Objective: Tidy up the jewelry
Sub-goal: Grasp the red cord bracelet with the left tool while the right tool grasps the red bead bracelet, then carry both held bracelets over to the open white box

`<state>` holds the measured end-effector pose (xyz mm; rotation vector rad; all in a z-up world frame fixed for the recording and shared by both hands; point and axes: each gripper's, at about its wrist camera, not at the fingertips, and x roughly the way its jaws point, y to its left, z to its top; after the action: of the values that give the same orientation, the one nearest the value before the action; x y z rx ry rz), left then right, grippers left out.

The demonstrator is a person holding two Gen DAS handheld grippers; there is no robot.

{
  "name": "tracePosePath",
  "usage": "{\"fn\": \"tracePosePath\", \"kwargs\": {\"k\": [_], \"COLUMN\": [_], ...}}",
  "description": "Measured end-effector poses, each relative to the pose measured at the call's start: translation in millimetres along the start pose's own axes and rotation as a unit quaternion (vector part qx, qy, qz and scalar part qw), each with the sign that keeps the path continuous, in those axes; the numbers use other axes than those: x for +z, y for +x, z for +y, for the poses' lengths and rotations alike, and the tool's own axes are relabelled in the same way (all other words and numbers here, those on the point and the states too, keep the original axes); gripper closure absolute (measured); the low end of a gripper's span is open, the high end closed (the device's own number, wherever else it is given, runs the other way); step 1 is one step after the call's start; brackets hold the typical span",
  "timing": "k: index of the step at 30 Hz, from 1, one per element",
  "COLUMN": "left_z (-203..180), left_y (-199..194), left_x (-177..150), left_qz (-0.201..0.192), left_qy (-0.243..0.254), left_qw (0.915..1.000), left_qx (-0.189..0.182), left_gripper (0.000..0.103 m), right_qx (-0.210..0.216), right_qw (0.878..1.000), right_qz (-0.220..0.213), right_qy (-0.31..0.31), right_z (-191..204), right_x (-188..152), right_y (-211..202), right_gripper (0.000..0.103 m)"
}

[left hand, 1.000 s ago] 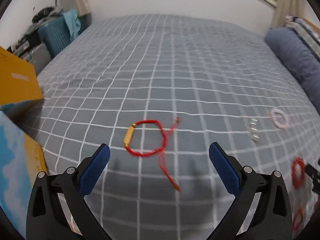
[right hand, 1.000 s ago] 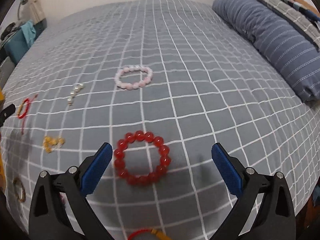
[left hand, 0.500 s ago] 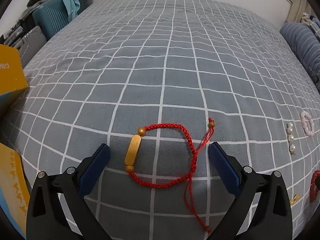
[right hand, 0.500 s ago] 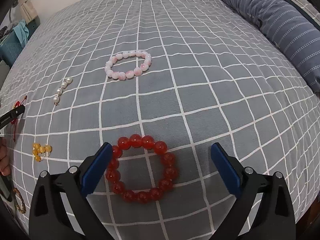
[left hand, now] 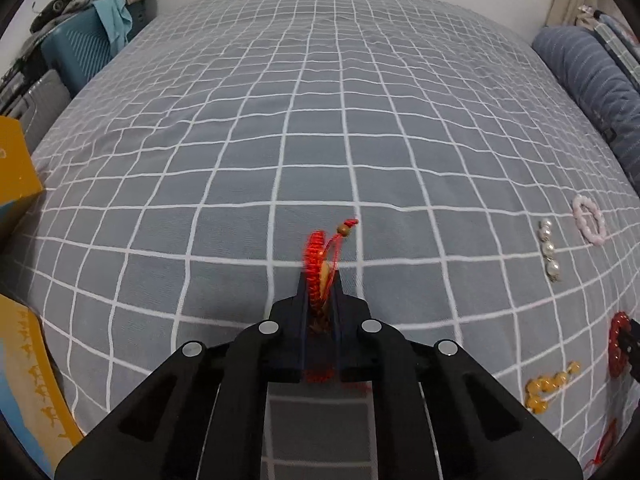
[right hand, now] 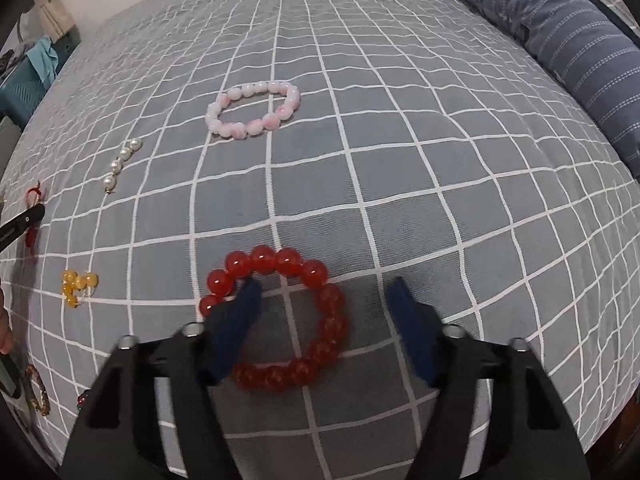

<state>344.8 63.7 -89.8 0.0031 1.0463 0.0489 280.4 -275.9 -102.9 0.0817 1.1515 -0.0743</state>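
My left gripper is shut on the red braided cord bracelet, whose loop and small bead stick out past the fingertips just above the grey checked bedspread. My right gripper is open and straddles the right side of the red bead bracelet: the left finger is inside the ring, the right finger outside it. The pink bead bracelet, a pearl strand and a yellow bead piece lie on the bed farther off.
Orange and blue boxes stand at the bed's left edge. A striped blue pillow lies along the right side. A brown bead bracelet lies at the near left. A teal suitcase stands beyond the bed.
My left gripper has closed on the red cord bracelet, which lay flat between open fingers. My right gripper has dropped onto the red bead bracelet and its fingers have narrowed around one side.
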Motion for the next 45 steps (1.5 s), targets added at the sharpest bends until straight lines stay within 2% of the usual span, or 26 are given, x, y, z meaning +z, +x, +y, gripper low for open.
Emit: {"fn": "tracePosePath", "kwargs": {"k": [1, 2, 8, 23, 45], "left_z": [-0.8, -1.5, -4.4, -11.7, -18.2], "left_y": [-1.8, -4.6, -20.3, -67.6, -142.5], "left_x": [-0.7, -1.4, -3.7, -19.0, -70.7], "left_qz": [0.000, -0.002, -0.012, -0.025, -0.054], "left_qy": [0.001, 0.001, -0.002, -0.006, 0.011], "left_qw": [1.0000, 1.0000, 0.9996, 0.9988, 0.9963], "left_qx": [-0.001, -0.008, -0.025, -0.041, -0.066], "left_gripper": [0.095, 0.095, 0.095, 0.095, 0.095], "right_qx": [-0.003, -0.004, -0.007, 0.027, 0.023], "right_qw": [1.000, 1.000, 1.000, 0.999, 0.992], "right_qz": [-0.001, -0.002, -0.006, -0.044, -0.122], "right_qy": [-0.001, -0.002, 0.001, 0.012, -0.007], "right_z": [0.5, -0.2, -3.3, -0.8, 25.2], "right_x": [-0.2, -0.5, -2.6, -5.9, -22.8], "right_y": [-1.2, -1.8, -7.1, -45.2, -118.3], "right_gripper": [0.073, 0.085, 0.090, 0.090, 0.090]}}
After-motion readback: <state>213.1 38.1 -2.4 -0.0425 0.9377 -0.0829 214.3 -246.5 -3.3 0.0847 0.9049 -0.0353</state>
